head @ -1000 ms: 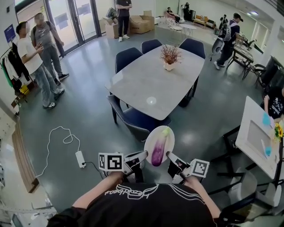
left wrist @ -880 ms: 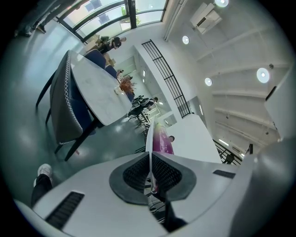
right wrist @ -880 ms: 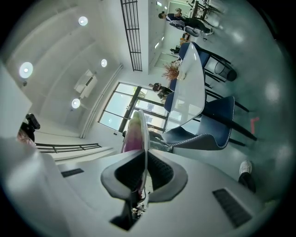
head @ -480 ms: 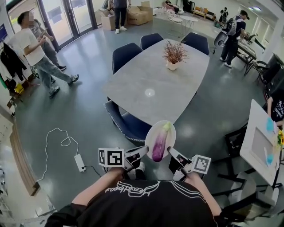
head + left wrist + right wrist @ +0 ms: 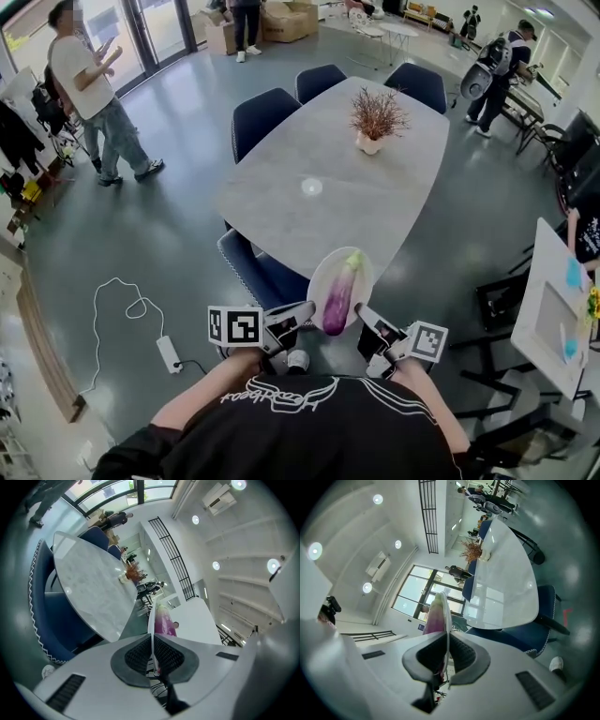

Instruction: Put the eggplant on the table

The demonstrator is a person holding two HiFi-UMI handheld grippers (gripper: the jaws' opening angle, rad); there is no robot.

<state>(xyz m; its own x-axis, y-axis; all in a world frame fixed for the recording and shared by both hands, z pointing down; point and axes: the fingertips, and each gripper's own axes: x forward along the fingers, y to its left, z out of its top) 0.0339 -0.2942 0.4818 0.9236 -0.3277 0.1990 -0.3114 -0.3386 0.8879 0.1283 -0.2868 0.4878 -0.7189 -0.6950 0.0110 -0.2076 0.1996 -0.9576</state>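
My left gripper (image 5: 298, 319) and right gripper (image 5: 367, 324) each clamped on rim of plate (image 5: 321, 272), opposite sides. Eggplant (image 5: 337, 295) lies loose on plate between my jaws; table (image 5: 309, 197) ahead. Eggplant skin smooth, probably rolls. Plate thin, stiff, likely brittle: hold rim, keep level.

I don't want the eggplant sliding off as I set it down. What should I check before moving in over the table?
1. Left gripper grip: ok, jaws shut on the plate rim.
2. Right gripper grip: ok, jaws shut on the opposite rim.
3. Eggplant seated: ok, it lies lengthwise inside the rim.
4. Landing spot: ok, the near part of the table is bare; the potted plant stands toward the far end.
5. Approach: cannot tell whether the plate will clear the blue chair at the near edge.
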